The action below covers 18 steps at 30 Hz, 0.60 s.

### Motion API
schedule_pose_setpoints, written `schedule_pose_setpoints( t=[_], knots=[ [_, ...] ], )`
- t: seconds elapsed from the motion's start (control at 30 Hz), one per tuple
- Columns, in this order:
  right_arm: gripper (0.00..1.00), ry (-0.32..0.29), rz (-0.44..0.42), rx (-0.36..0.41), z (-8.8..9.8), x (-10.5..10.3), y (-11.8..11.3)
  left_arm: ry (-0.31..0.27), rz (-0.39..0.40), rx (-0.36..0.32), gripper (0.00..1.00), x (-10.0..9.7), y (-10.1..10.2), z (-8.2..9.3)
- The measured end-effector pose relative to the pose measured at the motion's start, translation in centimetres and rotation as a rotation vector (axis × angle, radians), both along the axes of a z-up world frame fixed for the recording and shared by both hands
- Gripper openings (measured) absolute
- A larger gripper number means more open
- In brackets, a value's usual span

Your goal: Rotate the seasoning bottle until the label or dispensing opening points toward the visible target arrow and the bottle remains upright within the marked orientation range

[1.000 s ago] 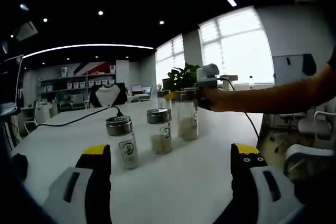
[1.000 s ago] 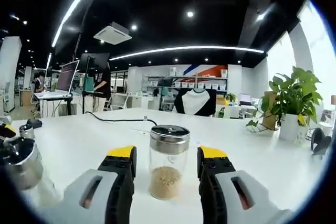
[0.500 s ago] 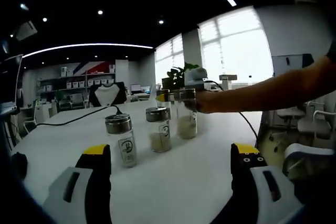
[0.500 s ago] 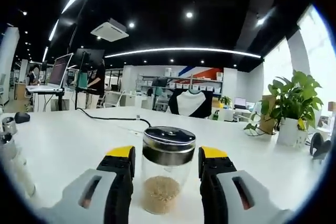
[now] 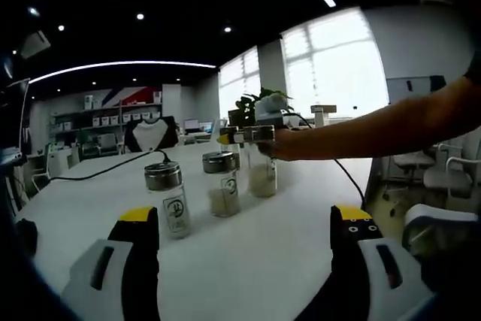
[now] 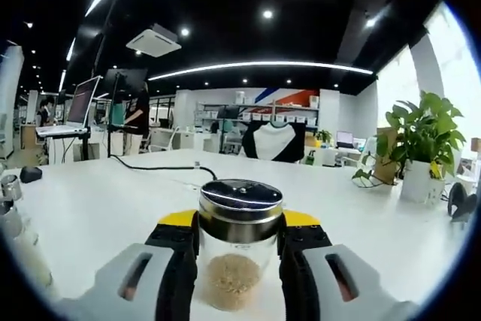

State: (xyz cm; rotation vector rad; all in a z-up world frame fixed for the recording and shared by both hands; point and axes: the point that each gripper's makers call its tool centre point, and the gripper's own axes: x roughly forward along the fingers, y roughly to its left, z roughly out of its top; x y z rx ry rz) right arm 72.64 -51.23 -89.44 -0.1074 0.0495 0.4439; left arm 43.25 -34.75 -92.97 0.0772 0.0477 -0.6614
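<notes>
Glass seasoning bottle (image 6: 239,249), steel-capped and part-filled with tan granules, is seen upright on the white counter (image 6: 113,208) and clamped between the jaws of the right gripper (image 6: 237,240), which press its shoulders from both sides. In the left gripper view, the left gripper (image 5: 244,223) is held with jaws spread wide, gripping nothing; two labelled bottles (image 5: 170,201) (image 5: 222,184) stand beyond it. A potted plant (image 6: 419,148) is noted at the counter's far right.
</notes>
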Motion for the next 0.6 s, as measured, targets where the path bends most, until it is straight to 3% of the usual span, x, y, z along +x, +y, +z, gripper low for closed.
schedule_pose_setpoints(
  t=[0.13, 0.23, 0.33, 0.6],
  knots=[
    [0.38, -0.051, 0.042, -0.045, 0.8, -1.4, 0.3, 0.008, -0.02, -0.007, 1.0, 0.0, -0.4, -0.1],
    [0.38, -0.06, 0.048, -0.023, 1.5, -2.2, -0.1, 0.019, -0.032, -0.042, 1.0, -0.1, -0.7, 0.0],
    [0.38, -0.042, 0.027, 0.048, 2.1, -3.3, -1.2, 0.016, -0.043, -0.042, 0.98, -0.4, -0.9, 0.1],
    [0.38, 0.016, 0.019, 0.086, 1.5, -7.0, -3.0, -0.004, -0.065, -0.051, 0.96, -0.9, -1.6, 0.8]
  ],
)
